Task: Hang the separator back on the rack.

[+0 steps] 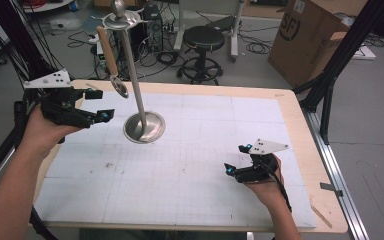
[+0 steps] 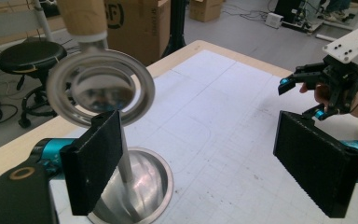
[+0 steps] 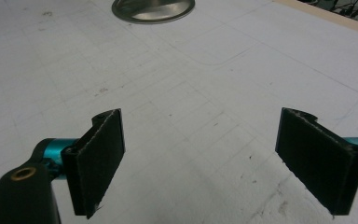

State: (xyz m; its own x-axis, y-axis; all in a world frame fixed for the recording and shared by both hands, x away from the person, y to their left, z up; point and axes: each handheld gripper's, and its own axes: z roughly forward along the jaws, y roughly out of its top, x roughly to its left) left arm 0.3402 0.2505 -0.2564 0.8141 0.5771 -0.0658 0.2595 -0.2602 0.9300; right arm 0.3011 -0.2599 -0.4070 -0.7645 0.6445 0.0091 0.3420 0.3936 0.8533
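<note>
A metal stand (image 1: 131, 70) rises from a round steel base (image 1: 145, 128) at the back left of the white mat. A ladle with a wooden handle (image 1: 107, 50) hangs from a hook at its top, its shiny bowl (image 1: 120, 86) dangling beside the pole. My left gripper (image 1: 104, 105) is open just left of the bowl, a little below it. In the left gripper view the ladle bowl (image 2: 100, 88) hangs above the left jaw, between the open jaws (image 2: 200, 140) and touching neither. My right gripper (image 1: 235, 158) rests open and empty low over the mat's right side.
The table's wooden rim (image 1: 300, 130) borders the mat. A black stool (image 1: 203, 42), a cardboard box (image 1: 310, 37) and cables lie on the floor behind the table. The stand's base (image 3: 153, 9) sits far ahead of the right gripper (image 3: 200, 140).
</note>
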